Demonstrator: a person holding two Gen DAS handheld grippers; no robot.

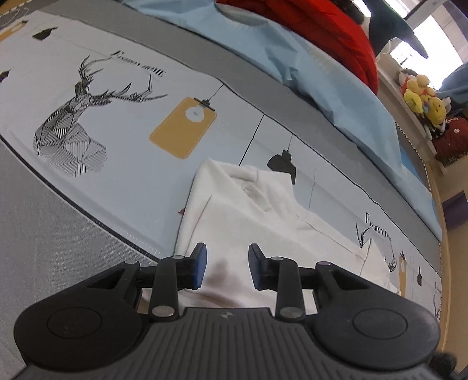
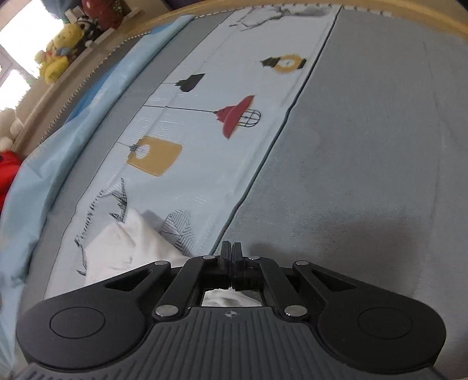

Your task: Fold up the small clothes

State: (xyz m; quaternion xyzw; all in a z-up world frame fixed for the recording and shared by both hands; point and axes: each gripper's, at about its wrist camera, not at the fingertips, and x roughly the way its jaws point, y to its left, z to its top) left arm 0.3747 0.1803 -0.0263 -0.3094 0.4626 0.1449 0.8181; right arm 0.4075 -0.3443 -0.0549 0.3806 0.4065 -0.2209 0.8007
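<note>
A white collared garment (image 1: 251,216) lies flat on the printed bed sheet (image 1: 122,122), collar away from me. My left gripper (image 1: 227,267) is open, its blue-padded fingers (image 1: 199,266) hovering just above the garment's near part, with nothing between them. In the right wrist view, part of the white garment (image 2: 125,248) shows at lower left and under the gripper body. My right gripper (image 2: 231,251) is shut, jaws pressed together with no cloth visible between the tips, over the seam between the printed sheet (image 2: 204,131) and the grey mattress (image 2: 365,175).
A light blue garment (image 1: 292,52) and a red quilted item (image 1: 330,32) lie at the far side of the bed. Stuffed toys (image 1: 421,96) sit on a ledge beyond the bed edge; they also show in the right wrist view (image 2: 55,58). A wooden bed rim (image 2: 292,7) curves round.
</note>
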